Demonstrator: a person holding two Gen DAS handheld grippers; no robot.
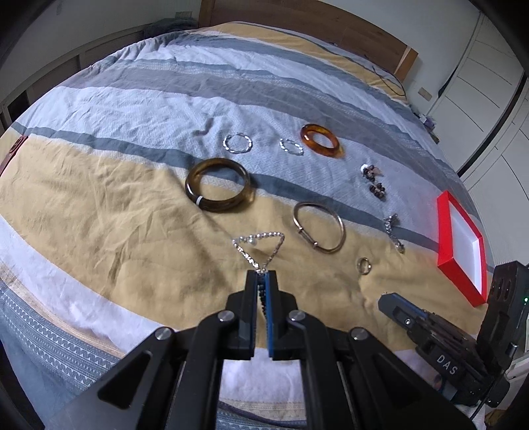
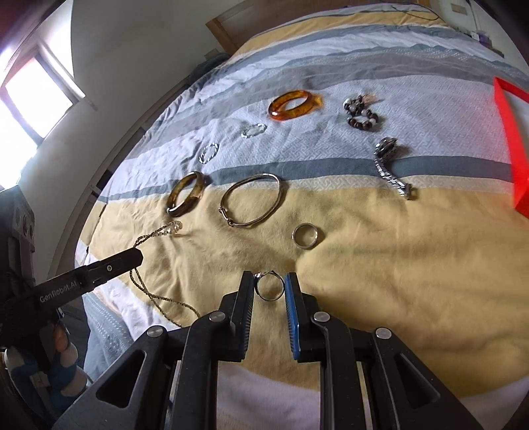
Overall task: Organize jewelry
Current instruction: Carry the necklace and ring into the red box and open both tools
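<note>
Jewelry lies spread on a striped bedspread (image 1: 99, 185). My left gripper (image 1: 263, 273) is shut on a silver chain necklace (image 1: 246, 253) with a pearl, whose loop hangs from the tips just above the cover. In the right wrist view that left gripper (image 2: 132, 256) holds the necklace (image 2: 155, 233) at the left. My right gripper (image 2: 269, 276) is shut on a small silver ring (image 2: 268, 298) with a stone, both pads touching it. The right gripper (image 1: 386, 299) also shows at the lower right of the left wrist view. A red box (image 1: 461, 244) with a white inside lies open at the right.
On the cover lie a brown bangle (image 1: 224, 202), an amber bangle (image 1: 325, 150), a thin metal bracelet (image 1: 340, 225), a plain band ring (image 2: 305, 244), a metal watch (image 2: 391, 172), a beaded bracelet (image 2: 362, 124) and two small twisted rings (image 1: 228, 145). A wooden headboard (image 1: 297, 20) stands behind.
</note>
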